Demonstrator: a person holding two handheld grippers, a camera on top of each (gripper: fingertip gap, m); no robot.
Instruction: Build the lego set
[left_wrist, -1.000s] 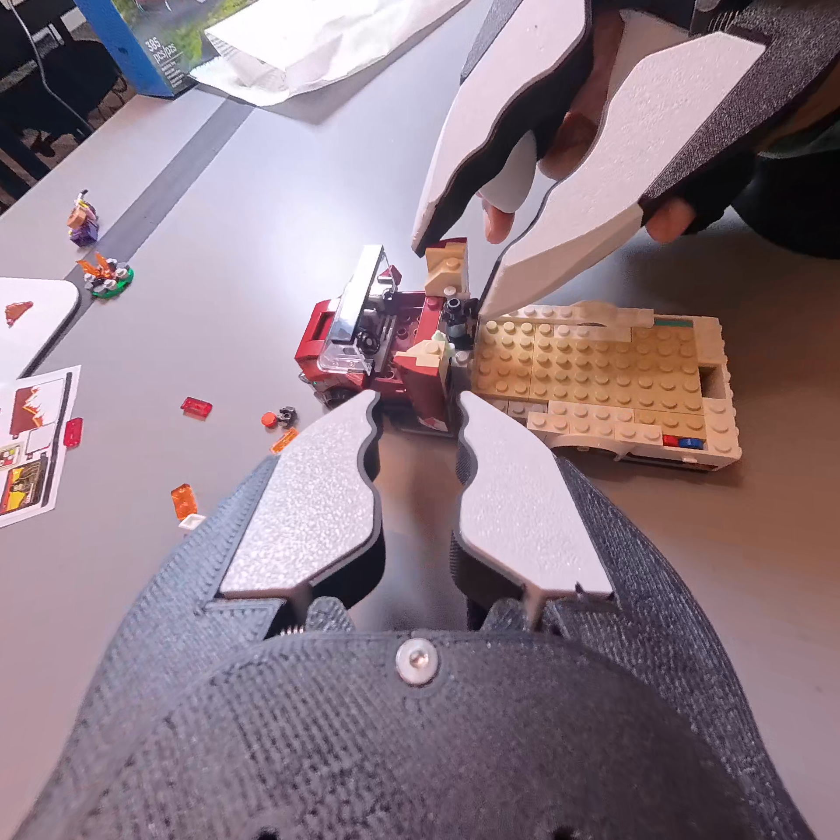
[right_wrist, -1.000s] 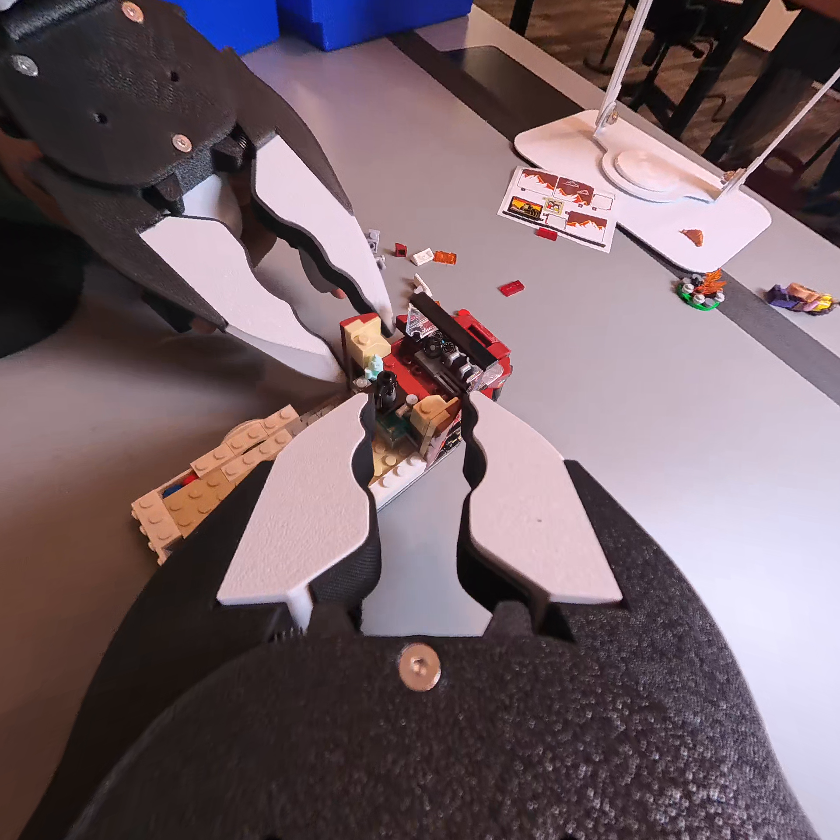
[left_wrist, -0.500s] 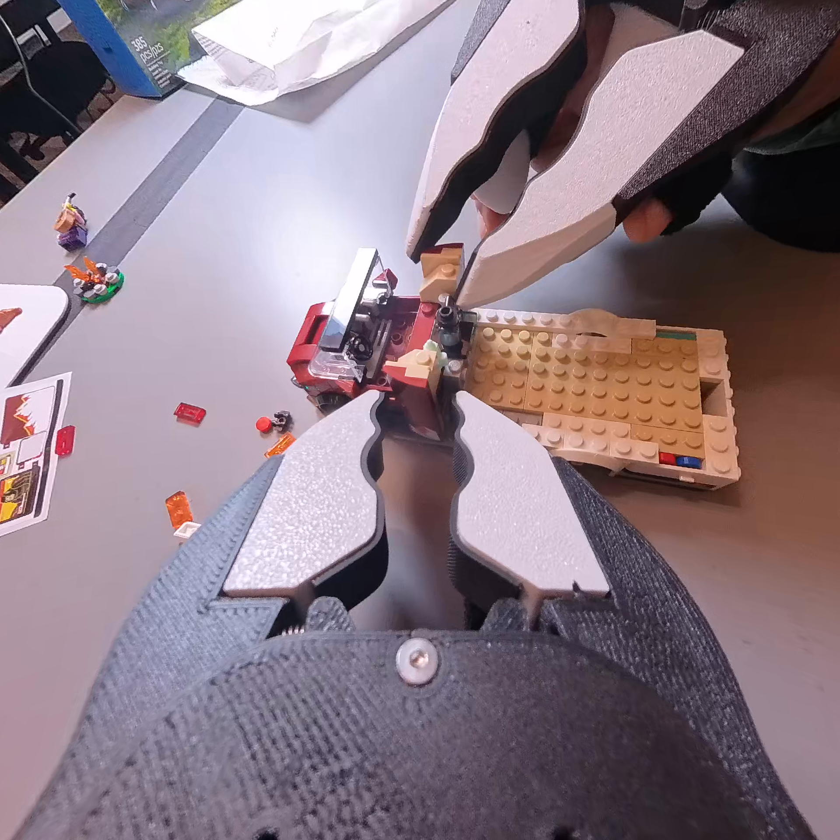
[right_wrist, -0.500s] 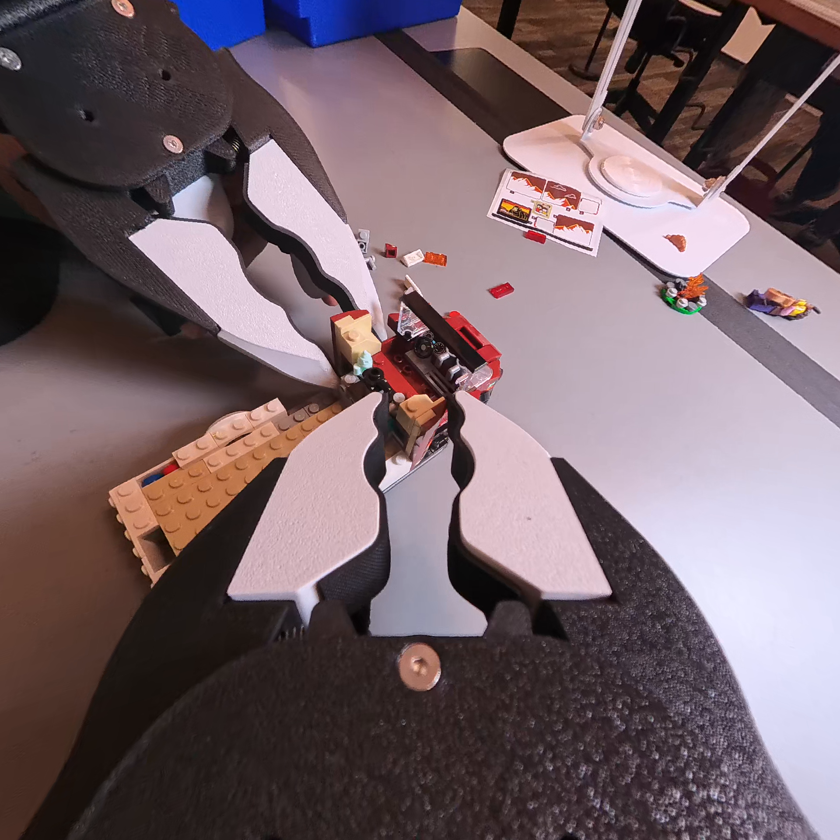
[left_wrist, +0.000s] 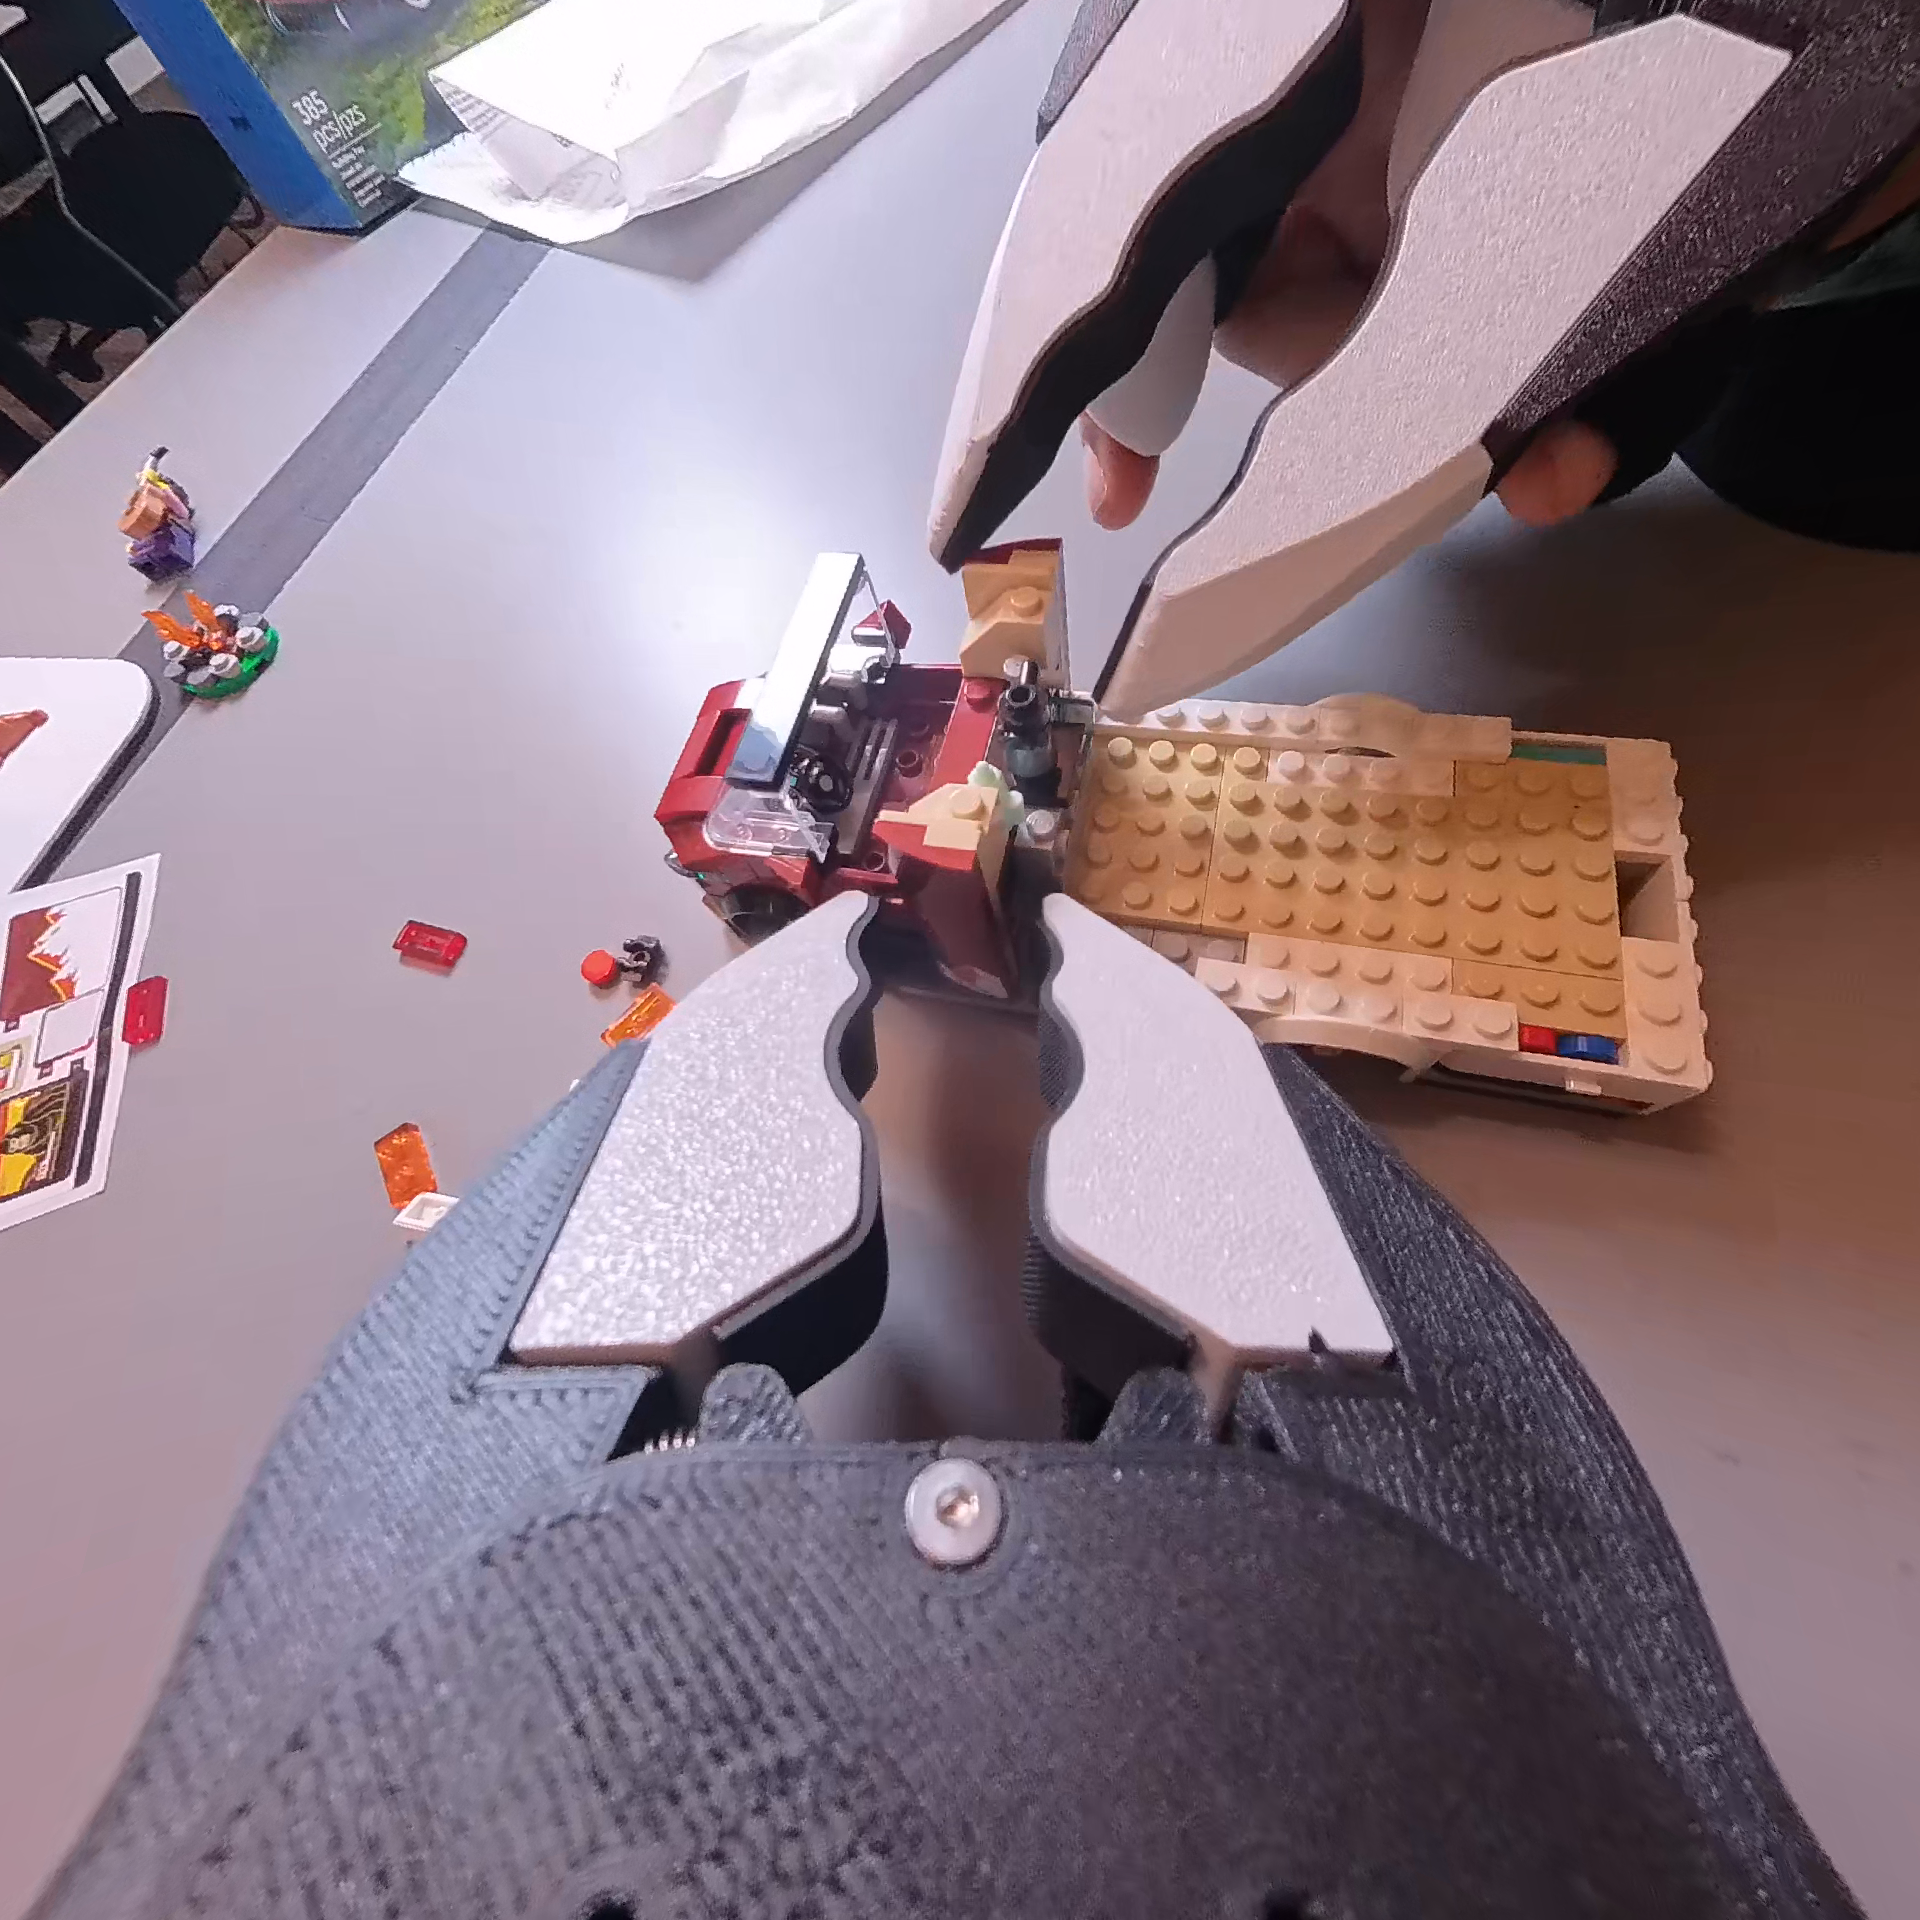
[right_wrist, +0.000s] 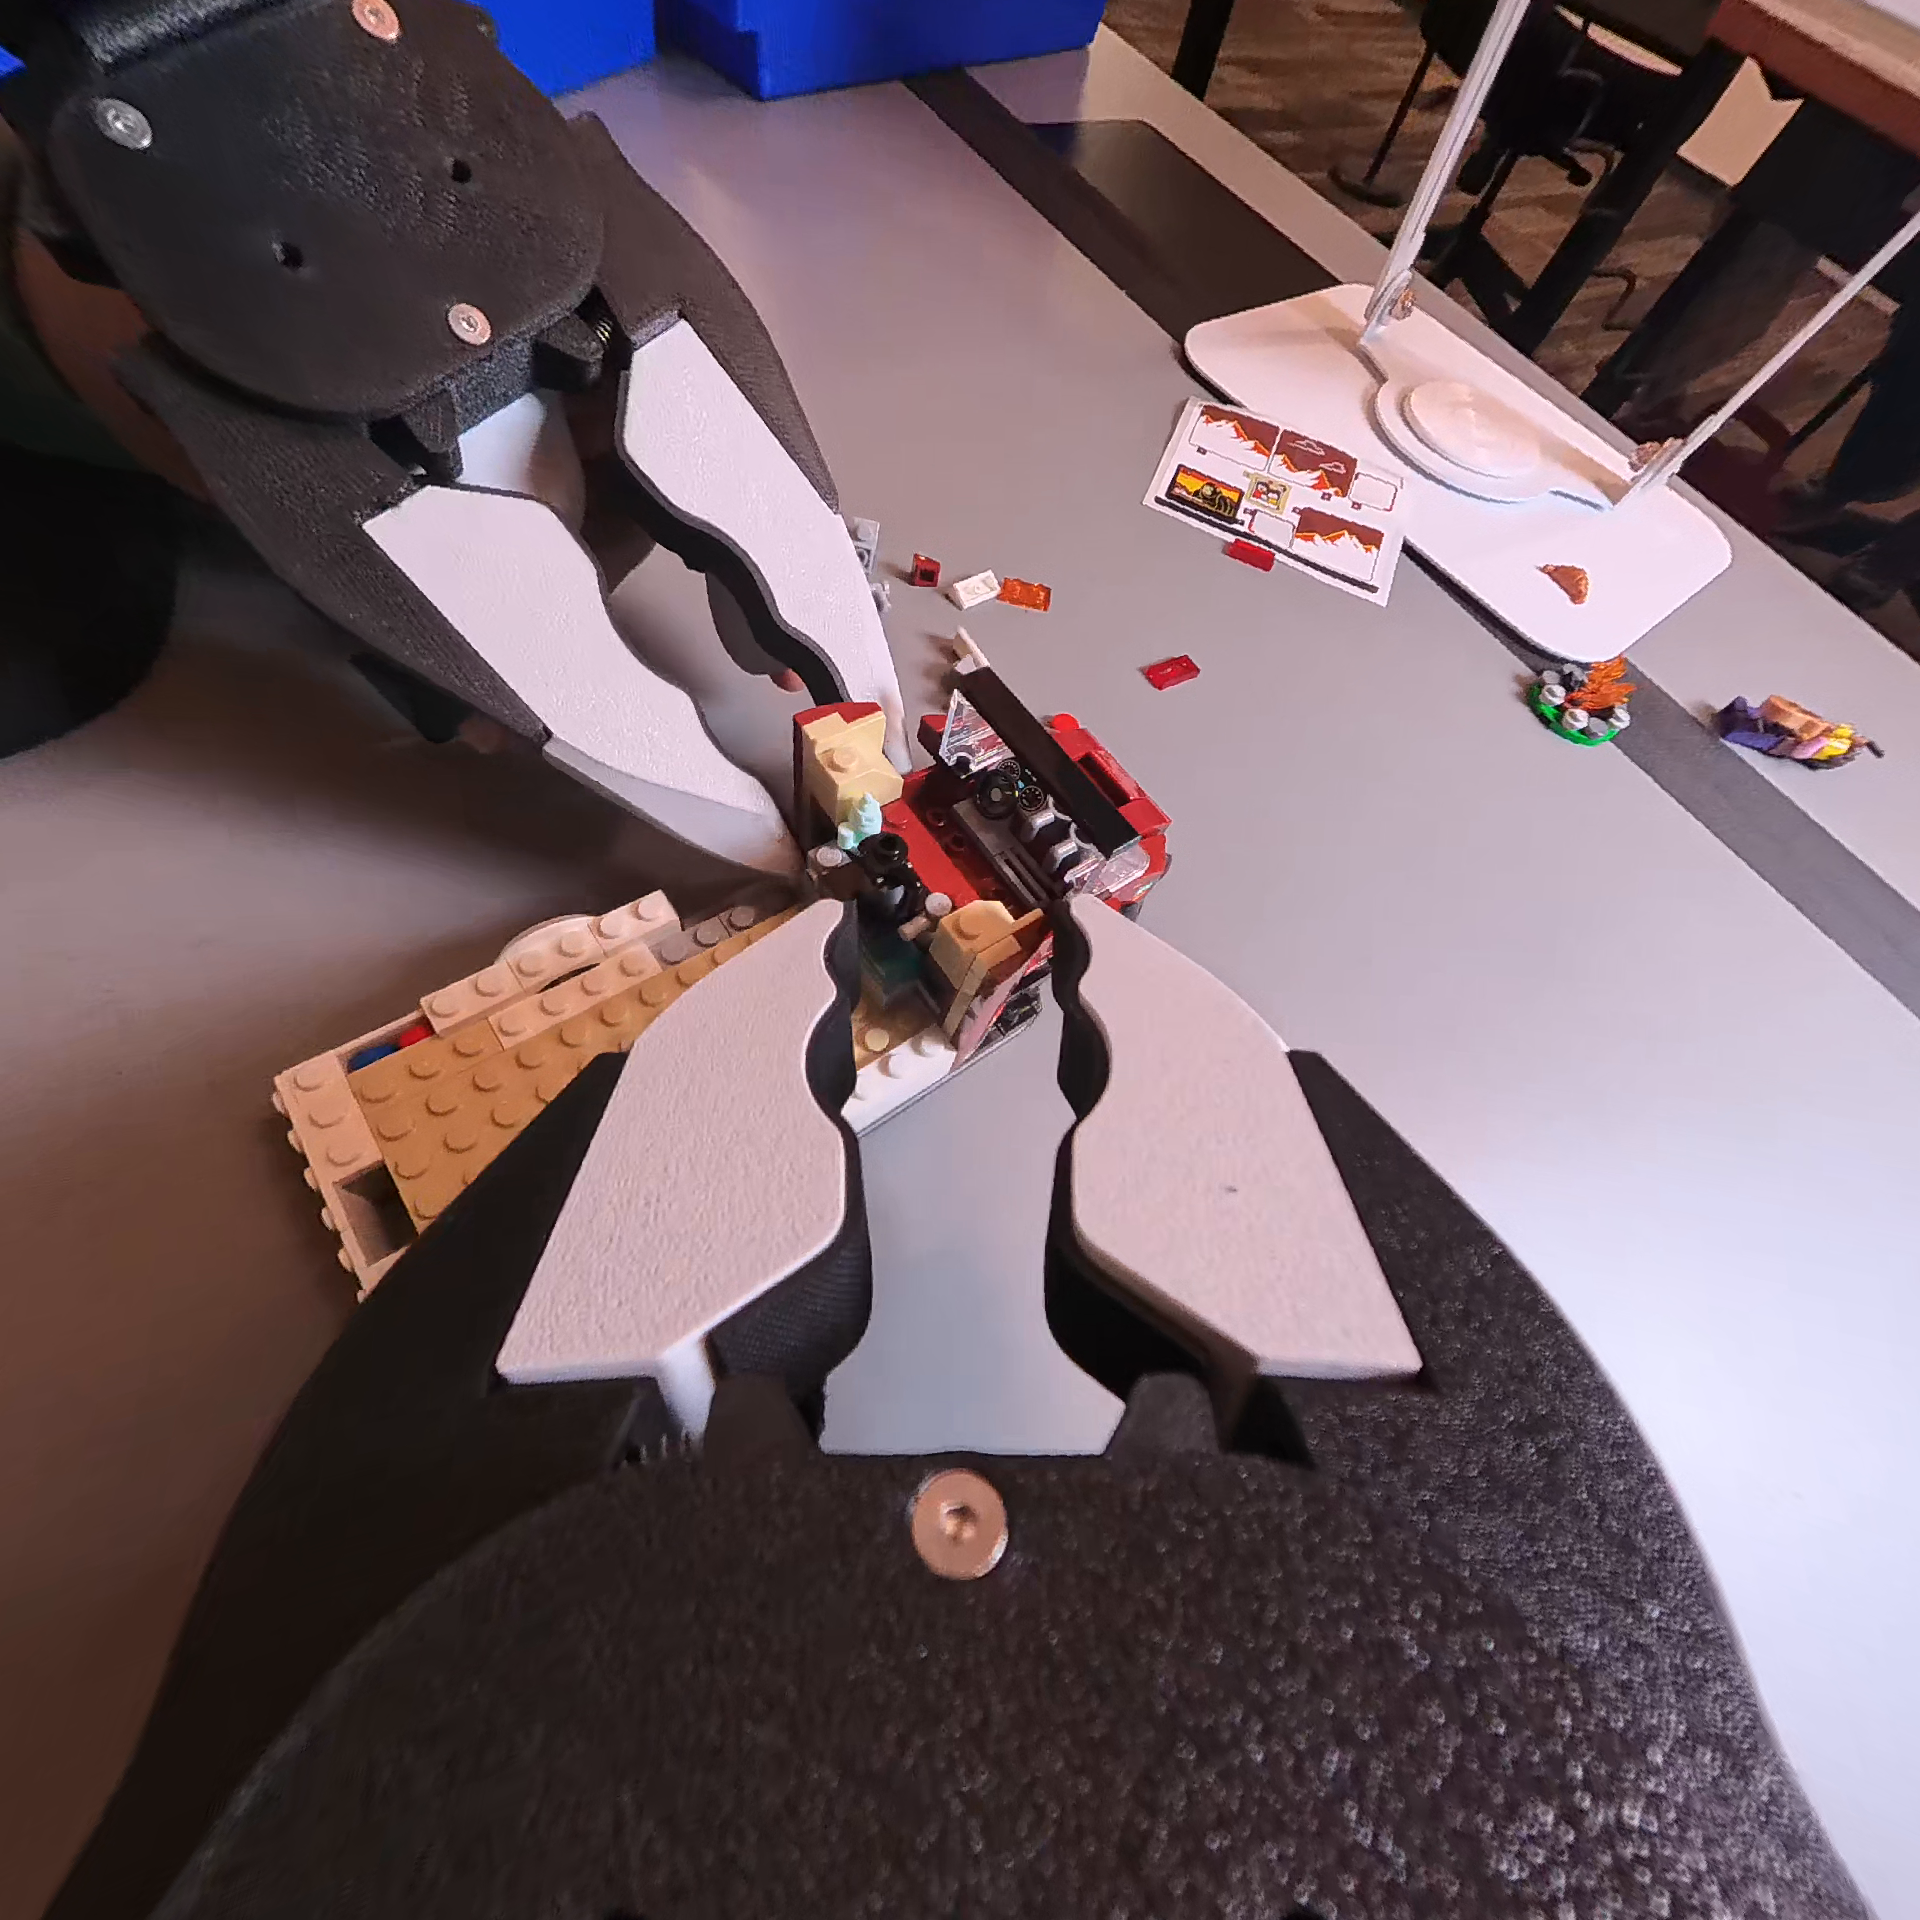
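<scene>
- The truck (left_wrist: 1143, 862) sits on the grey table (left_wrist: 623, 468), dark-red cab toward the loose bits, tan studded bed (left_wrist: 1351, 862) trailing behind.
- My left gripper (left_wrist: 956, 914) straddles the cab's near side wall, jaws parted; I cannot tell if the pads actually press it.
- My right gripper (right_wrist: 951, 914) is spread around the cab's other side, releasing, nothing clenched.
- The model looks light and stiff but brittle at its joints, I judge: the raised windscreen (left_wrist: 800, 665) and tan seat block (left_wrist: 1013, 623) would pop off under a sideways knock.
- Best hold is low on the cab walls or the bed's edges, squeezing gently; smooth plastic may slip.
- Small pieces (left_wrist: 426, 940) lie scattered just beside.
</scene>
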